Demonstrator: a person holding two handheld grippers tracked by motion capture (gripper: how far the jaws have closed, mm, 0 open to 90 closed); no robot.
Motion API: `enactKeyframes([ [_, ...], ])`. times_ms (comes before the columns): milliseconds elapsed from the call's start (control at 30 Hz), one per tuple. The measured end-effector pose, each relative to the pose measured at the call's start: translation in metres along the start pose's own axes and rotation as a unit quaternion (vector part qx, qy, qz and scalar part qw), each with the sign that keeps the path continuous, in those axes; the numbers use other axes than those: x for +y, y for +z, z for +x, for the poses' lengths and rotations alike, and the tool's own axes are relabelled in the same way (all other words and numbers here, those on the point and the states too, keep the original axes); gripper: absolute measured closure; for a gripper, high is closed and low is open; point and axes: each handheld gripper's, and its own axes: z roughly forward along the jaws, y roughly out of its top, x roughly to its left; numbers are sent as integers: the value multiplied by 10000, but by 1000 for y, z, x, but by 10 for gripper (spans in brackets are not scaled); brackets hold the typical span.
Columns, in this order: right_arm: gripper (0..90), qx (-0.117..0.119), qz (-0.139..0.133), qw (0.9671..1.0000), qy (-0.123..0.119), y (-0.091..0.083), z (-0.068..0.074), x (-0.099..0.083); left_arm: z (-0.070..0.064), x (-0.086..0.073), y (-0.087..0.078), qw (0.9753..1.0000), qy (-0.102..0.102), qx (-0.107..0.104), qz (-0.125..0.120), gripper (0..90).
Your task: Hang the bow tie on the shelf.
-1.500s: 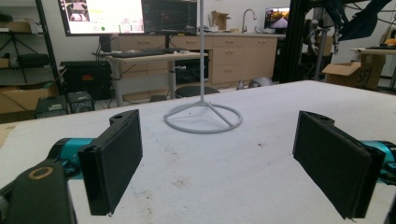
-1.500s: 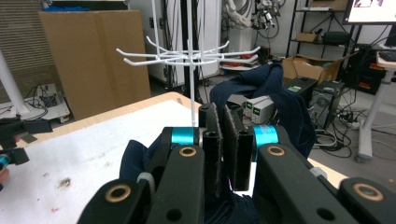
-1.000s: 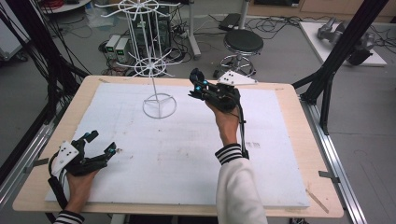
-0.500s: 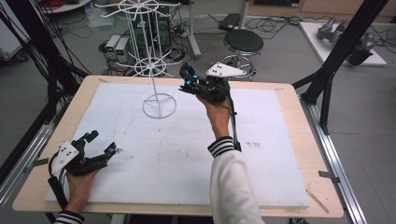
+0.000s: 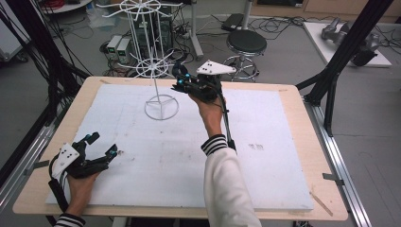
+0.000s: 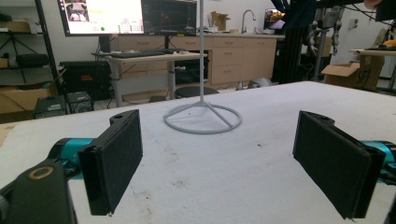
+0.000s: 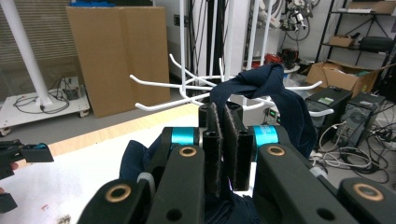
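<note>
Your right gripper is raised at about 12 o'clock over the white board, just right of the white wire rack. Its jaws are pinched nearly together on a dark blue cloth, which loops up against the rack's lower ring of hooks. Your left gripper rests low at about 8 o'clock on the board, well apart from the rack, its jaws spread wide with nothing between them. The rack's round base stands straight ahead of it.
</note>
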Motion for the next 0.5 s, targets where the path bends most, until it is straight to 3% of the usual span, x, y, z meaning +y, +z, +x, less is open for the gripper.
enactKeyframes([
  [500,865,69,24,10000,43,16,2,-5,0,0,0,10000,-10,-9,3,162],
])
